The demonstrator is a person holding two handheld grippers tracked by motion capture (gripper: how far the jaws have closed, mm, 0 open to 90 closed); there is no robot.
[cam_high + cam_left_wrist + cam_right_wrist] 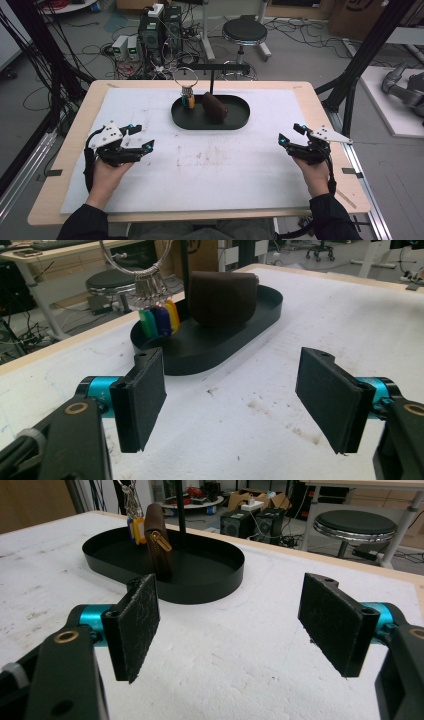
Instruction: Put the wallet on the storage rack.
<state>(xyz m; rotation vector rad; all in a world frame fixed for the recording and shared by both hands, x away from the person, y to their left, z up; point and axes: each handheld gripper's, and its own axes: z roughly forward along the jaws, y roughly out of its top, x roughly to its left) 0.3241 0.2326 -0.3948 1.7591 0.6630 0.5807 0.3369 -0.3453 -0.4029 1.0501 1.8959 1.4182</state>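
The surface [75, 145] is edged in pale wood and covered by a matt white, rough, stained sheet [240, 165]. The tray [220, 575] is finished in smooth black. The pouch [222, 297] is brown leather-like; the key ring [185, 76] is shiny metal.

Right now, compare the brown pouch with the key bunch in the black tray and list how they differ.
The brown pouch is one solid dark block; the key bunch shows green, blue and yellow tags.
The pouch stands on the floor of the black tray; the key bunch hangs by a large metal ring.
The pouch is much bulkier than the tags.
Both sit within the tray, side by side.
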